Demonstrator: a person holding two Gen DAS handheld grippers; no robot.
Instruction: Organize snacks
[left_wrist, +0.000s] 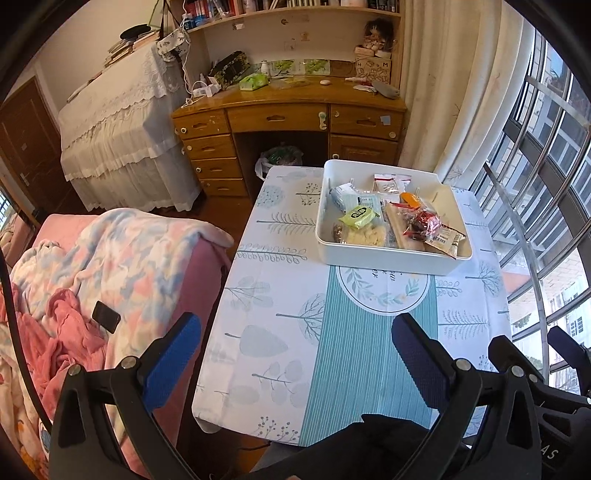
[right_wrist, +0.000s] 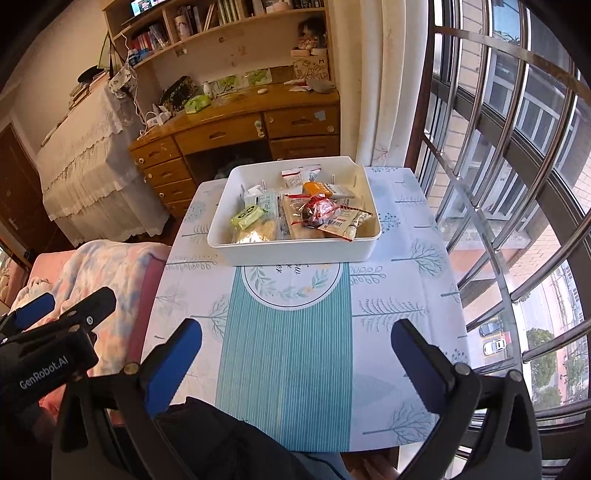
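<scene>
Both hand-held grippers, left (left_wrist: 295, 354) and right (right_wrist: 295, 354), hover with blue-padded jaws spread wide and empty above the near half of the small table (right_wrist: 406, 295), covered in a white-and-teal leaf-print cloth. White rectangular plastic tray (right_wrist: 291, 254) of wrapped snacks (right_wrist: 317, 216) sits toward the far edge. Near half lies bare. Barred window (right_wrist: 517, 184) bounds the right edge; pink-blanketed sofa (left_wrist: 110, 258) the left.

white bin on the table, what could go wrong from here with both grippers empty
1. The snacks lie heaped in the white bin; the red-wrapped candy sits on other packets, so a grab could drag neighbours along.
2. Thin flat packets like the green packet may slip from the pads.
3. Left gripper and right gripper stand open close together and could collide.
</scene>
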